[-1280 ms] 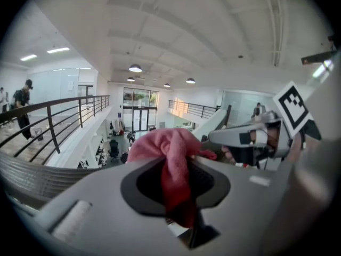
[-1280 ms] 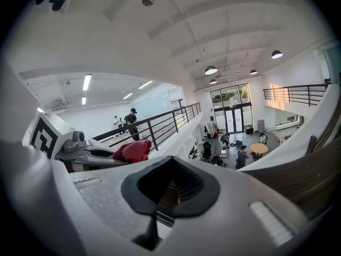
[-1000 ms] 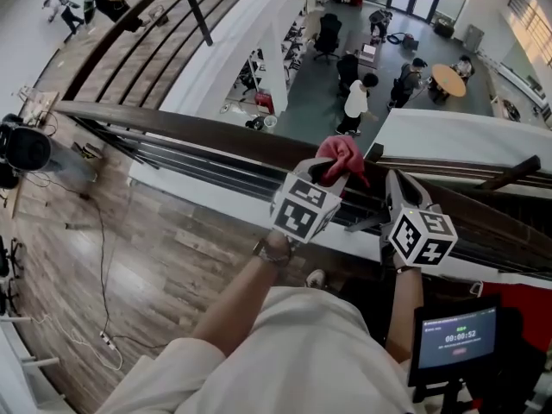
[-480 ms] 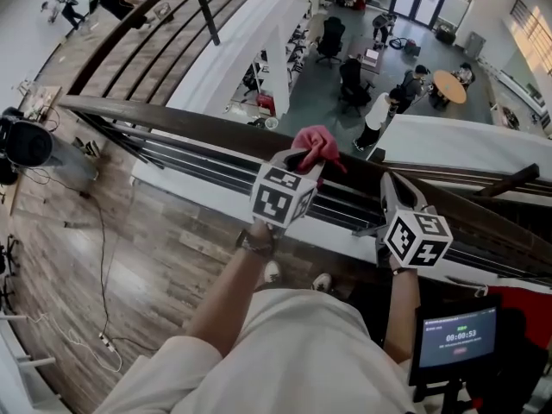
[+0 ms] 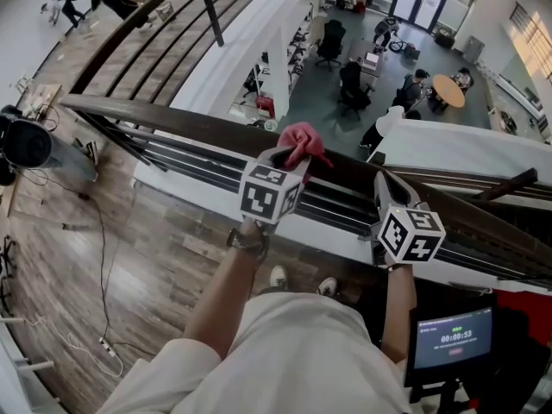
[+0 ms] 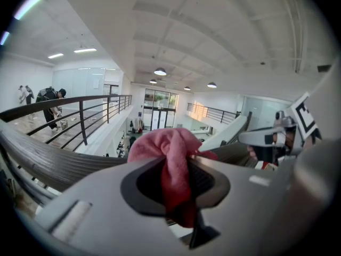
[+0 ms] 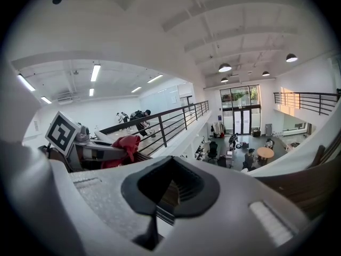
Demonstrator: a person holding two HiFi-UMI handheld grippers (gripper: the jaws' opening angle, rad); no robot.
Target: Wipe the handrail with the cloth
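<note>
My left tool (image 5: 285, 156) is clamping the pink cloth (image 5: 302, 138) down on the handrail (image 5: 172, 121). My right tool (image 5: 385, 184) is hovering just beside it, closed and empty.

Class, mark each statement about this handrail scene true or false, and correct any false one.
1. The left gripper is shut on the pink cloth. True.
2. The cloth lies on the wooden floor. False: it is held up at the handrail.
3. The right gripper holds a second cloth. False: its jaws are together with nothing between them.
4. A timer screen shows at the lower right of the head view. True.
5. The right gripper is to the left of the left gripper. False: it is to its right along the rail.
</note>
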